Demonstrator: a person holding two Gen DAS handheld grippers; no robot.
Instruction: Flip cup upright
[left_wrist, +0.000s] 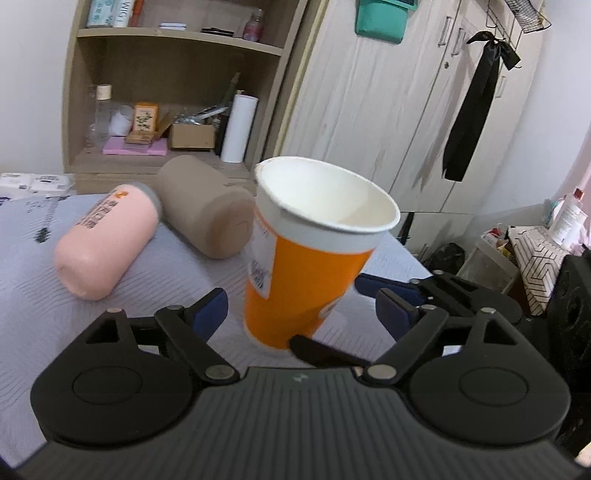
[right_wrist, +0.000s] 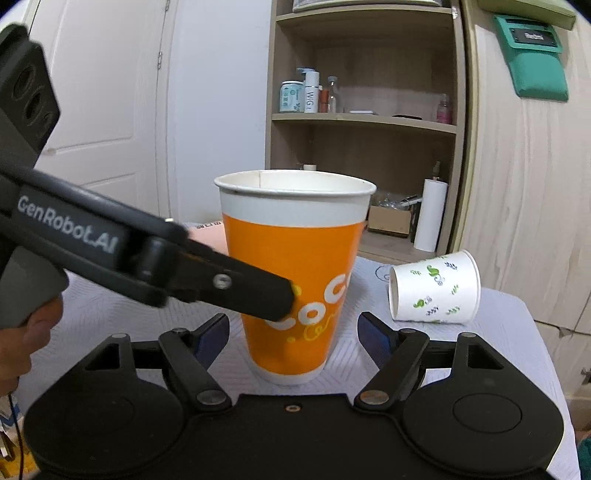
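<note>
Since the tall orange paper cup with the white rim band (right_wrist: 295, 258) stands on its base with its mouth at twelve o'clock, I judge the flip itself to be done. Its foot sits flat on the pale grey patterned cloth of the bench (right_wrist: 509, 332), dead centre in the right wrist view. In the left wrist view the cup leans toward one o'clock, but the whole room leans with it, so I put that down to the camera's angle and not the cup.

My right tool (right_wrist: 294, 332) is spread wide, one blue pad at nine o'clock of the cup's base and the other at three, neither touching the wall. My left tool (left_wrist: 301, 308) is spread too, with clear cloth showing between each pad and the cup. From the right wrist camera one black finger of the left tool reaches in from nine o'clock and crosses in front of the orange wall. I cannot tell whether it brushes the paper. So nothing grips the cup; it appears to stand on its own.

What seems left for this cup is only to draw both tools away without knocking it.

A second cup, white paper with green leaf prints (right_wrist: 436, 291), lies on its side at three o'clock of the orange one, well apart from it, mouth toward nine o'clock. If the task covers it, that one is not yet turned.
</note>
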